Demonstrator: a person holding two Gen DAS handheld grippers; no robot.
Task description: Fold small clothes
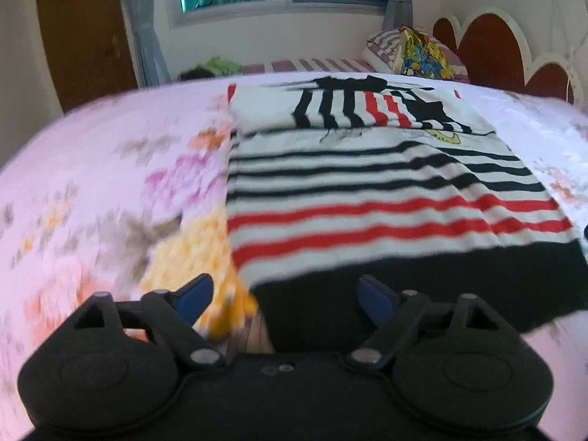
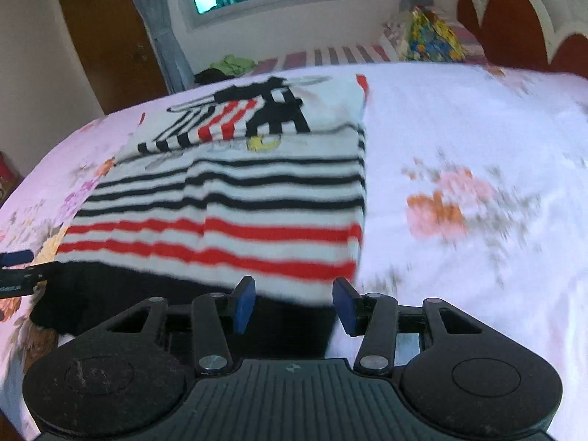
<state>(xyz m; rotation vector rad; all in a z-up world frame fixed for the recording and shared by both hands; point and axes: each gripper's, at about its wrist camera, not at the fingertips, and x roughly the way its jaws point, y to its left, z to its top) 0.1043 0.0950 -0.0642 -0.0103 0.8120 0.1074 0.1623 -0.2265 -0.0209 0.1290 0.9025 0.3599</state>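
Hovering over one striped garment (image 1: pixel 386 183), we are holding left gripper (image 1: pixel 286 299) and right gripper (image 2: pixel 294 303) spread, gripping nothing; no readable writing.

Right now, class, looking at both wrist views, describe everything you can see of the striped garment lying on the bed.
The striped knit garment is white with thin black stripes, then red stripes, and a broad black band along its near edge. Its far part carries a striped cartoon print with a yellow patch. It looks like soft jersey, lies flat on the pink floral bedsheet, sides apparently folded in, edges fairly straight. The near black band sits between the open jaws of each hand-held gripper; neither pinches it.
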